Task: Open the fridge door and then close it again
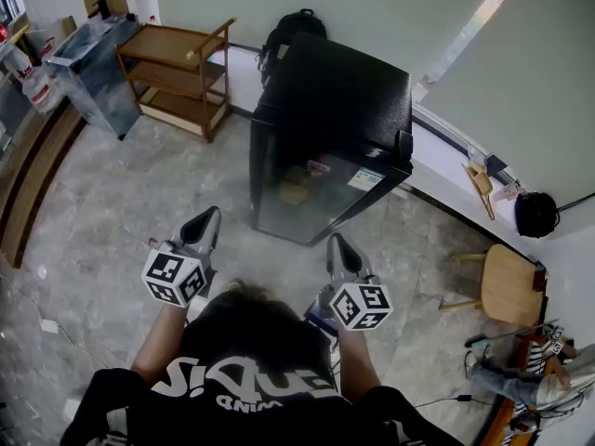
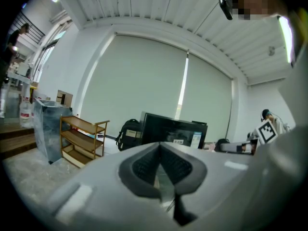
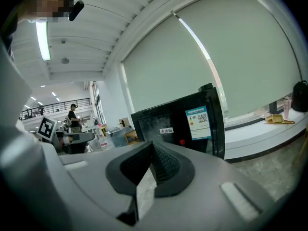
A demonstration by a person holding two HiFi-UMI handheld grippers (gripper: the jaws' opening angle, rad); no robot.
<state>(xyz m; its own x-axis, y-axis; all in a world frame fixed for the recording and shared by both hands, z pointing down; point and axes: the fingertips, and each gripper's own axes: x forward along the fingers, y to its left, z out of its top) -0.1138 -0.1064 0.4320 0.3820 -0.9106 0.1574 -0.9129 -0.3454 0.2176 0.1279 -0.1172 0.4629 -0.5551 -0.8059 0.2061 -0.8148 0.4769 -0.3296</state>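
Closest in, at the bottom of the head view, a person in a black printed T-shirt holds both tongs out in front. The left gripper has its jaws pressed together on nothing, and its own view shows the ribbed pads meeting on bare air. The right gripper is the same, closed and empty.

Past the tips there is a stretch of grey marbled floor. Beyond it, in the middle of the frame, stands the small black fridge. Its glass door is shut, faces the person, and is well apart from both grippers.

So I'd say opening has not begun. The gap to the fridge has to be closed first. A bump at the door's upper right corner looks like a hinge cap, though I can't be sure. If so, the free edge is on the picture's left, and that suits the left gripper.

It should part its jaws to catch that edge, then pull in an arc rather than straight back. The fridge looks light, so the right gripper could steady its top.

A black backpack sits behind the fridge. The wooden shelf trolley at upper left seems clear of the door's swing.
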